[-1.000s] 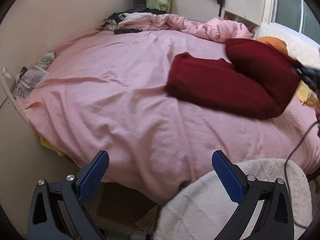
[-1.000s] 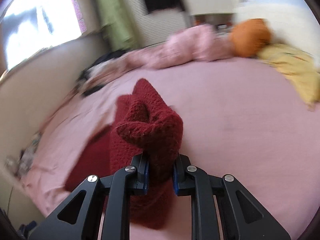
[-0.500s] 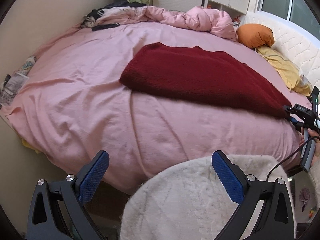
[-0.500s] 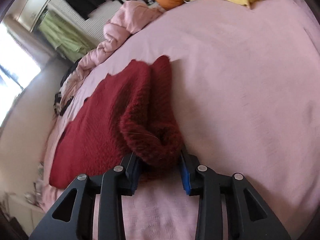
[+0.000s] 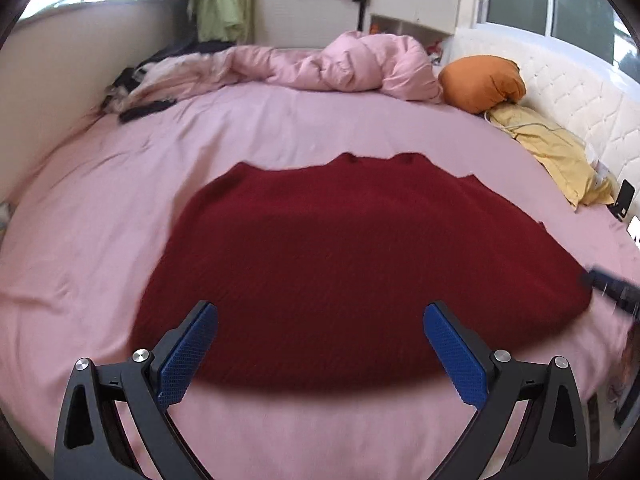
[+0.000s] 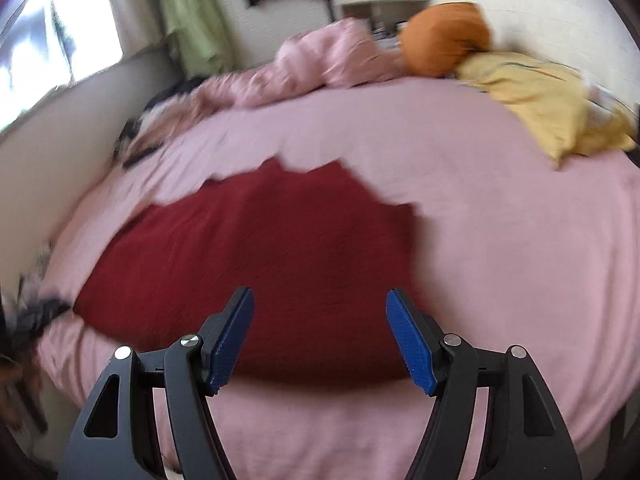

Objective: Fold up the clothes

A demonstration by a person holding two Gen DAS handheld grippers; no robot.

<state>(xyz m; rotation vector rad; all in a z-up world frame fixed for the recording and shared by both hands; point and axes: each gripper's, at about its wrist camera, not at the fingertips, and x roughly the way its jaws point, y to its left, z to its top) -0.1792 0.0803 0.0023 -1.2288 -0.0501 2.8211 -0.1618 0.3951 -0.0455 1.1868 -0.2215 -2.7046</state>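
- Your left gripper (image 5: 320, 350) is spread wide and holds nothing; it hangs over the near hem of the sweater (image 5: 352, 264).
- Your right gripper (image 6: 320, 338) is also released and empty, above the near right part of the sweater.
- The sweater lies flat on the pink bed (image 5: 168, 152), collar away from you.
- Spreading looks done; no fold is visible yet, so every fold is left.

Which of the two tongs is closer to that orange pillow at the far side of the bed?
Probably the right tongs: the orange pillow looks slightly larger there. The left tongs see the pillow farther right.
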